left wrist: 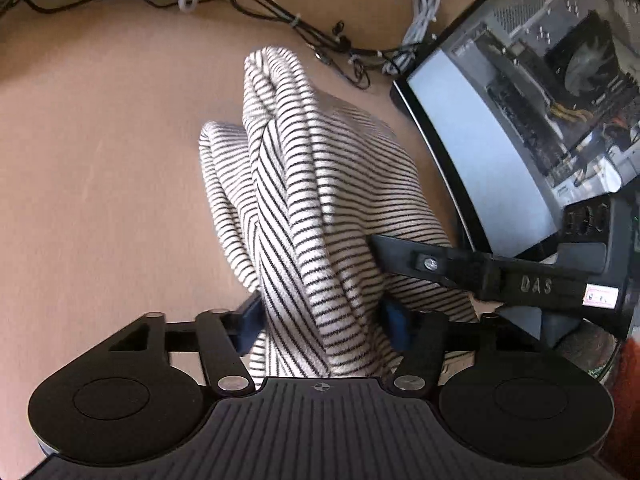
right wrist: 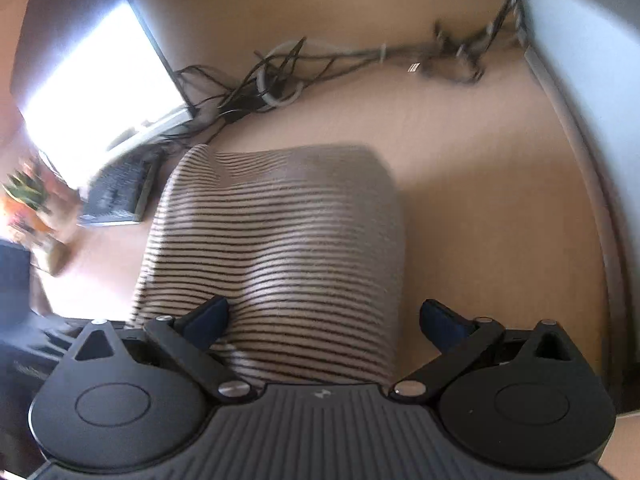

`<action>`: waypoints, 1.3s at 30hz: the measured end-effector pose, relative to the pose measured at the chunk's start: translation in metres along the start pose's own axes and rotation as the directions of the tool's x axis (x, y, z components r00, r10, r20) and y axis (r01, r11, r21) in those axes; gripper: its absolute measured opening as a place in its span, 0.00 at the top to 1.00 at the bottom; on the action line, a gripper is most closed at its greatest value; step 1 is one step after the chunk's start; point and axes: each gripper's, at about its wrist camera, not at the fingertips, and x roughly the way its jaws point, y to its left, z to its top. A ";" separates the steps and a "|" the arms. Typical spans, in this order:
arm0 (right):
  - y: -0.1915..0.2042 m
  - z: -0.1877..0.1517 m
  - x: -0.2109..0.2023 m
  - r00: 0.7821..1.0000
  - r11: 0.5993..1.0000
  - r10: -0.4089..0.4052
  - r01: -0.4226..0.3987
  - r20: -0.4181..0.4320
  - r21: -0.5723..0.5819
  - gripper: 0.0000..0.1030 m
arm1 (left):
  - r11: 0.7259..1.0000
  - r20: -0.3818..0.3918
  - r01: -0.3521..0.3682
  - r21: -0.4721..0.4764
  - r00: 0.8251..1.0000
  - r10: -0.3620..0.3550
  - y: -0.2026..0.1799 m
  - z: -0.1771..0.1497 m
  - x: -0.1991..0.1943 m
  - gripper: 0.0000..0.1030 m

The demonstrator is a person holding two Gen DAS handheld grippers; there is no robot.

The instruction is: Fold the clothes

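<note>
A white garment with thin black stripes (left wrist: 320,200) hangs bunched from my left gripper (left wrist: 324,322), whose blue pads press into it from both sides; it is shut on the cloth and holds it above the tan table. The other gripper (left wrist: 440,268) reaches in from the right and touches the cloth. In the right wrist view the striped garment (right wrist: 280,248) drapes between the fingers of my right gripper (right wrist: 324,320). Its jaws stand wide apart. The left pad (right wrist: 208,320) touches the cloth; the right pad (right wrist: 444,326) is clear of it.
A computer case with a glass side (left wrist: 540,100) stands at the right. Tangled cables (left wrist: 280,12) lie along the far table edge. In the right wrist view there is a bright monitor (right wrist: 100,80), a keyboard (right wrist: 116,192) and cables (right wrist: 272,84).
</note>
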 end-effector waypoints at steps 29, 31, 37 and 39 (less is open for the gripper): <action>0.185 0.079 0.177 0.994 0.897 0.076 -0.101 -0.076 -0.430 0.17 | 0.974 0.284 -0.142 -0.178 0.940 0.189 0.144 0.042 -0.157 0.42; 0.189 0.070 0.171 0.998 0.882 0.041 -0.057 -0.043 -0.469 0.17 | 0.978 0.350 -0.136 -0.157 0.918 0.184 0.136 0.058 -0.176 0.43; 0.203 0.050 0.156 0.998 0.865 -0.043 0.059 0.045 -0.498 0.17 | 0.982 0.392 -0.176 -0.070 0.900 0.189 0.128 0.107 -0.164 0.46; 0.209 0.041 0.149 0.996 0.844 -0.050 0.081 0.073 -0.531 0.16 | 0.968 0.322 -0.235 -0.089 0.913 0.252 0.141 0.111 -0.144 0.52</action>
